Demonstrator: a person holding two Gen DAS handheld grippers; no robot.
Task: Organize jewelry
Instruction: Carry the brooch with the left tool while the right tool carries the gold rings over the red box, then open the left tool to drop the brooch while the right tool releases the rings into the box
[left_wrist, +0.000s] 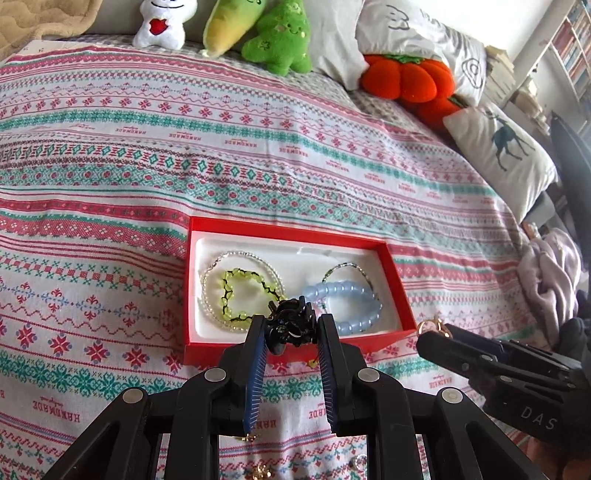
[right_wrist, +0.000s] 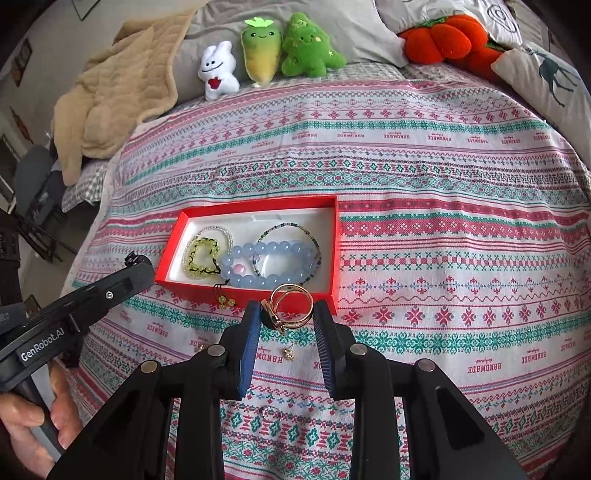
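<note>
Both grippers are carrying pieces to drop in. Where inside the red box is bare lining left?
The red box has bare white lining along its far wall and in the far right corner, beyond the thin dark beaded bracelet. The near half is crowded: yellow-green bracelet at left, blue bead bracelet filling the middle.

The black beaded piece (left_wrist: 291, 326) between the left gripper's fingers (left_wrist: 256, 354) was too tangled and dark to name. It and the fingers covered the near edge of the red box (left_wrist: 207, 349) and part of the blue bead bracelet (left_wrist: 351, 306). Small gold items (left_wrist: 260, 472) lay cut off at the bottom edge. In the right wrist view, a thin ring (right_wrist: 271, 413) on the bedspread (right_wrist: 443, 258) was nearly lost in the pattern.
</note>
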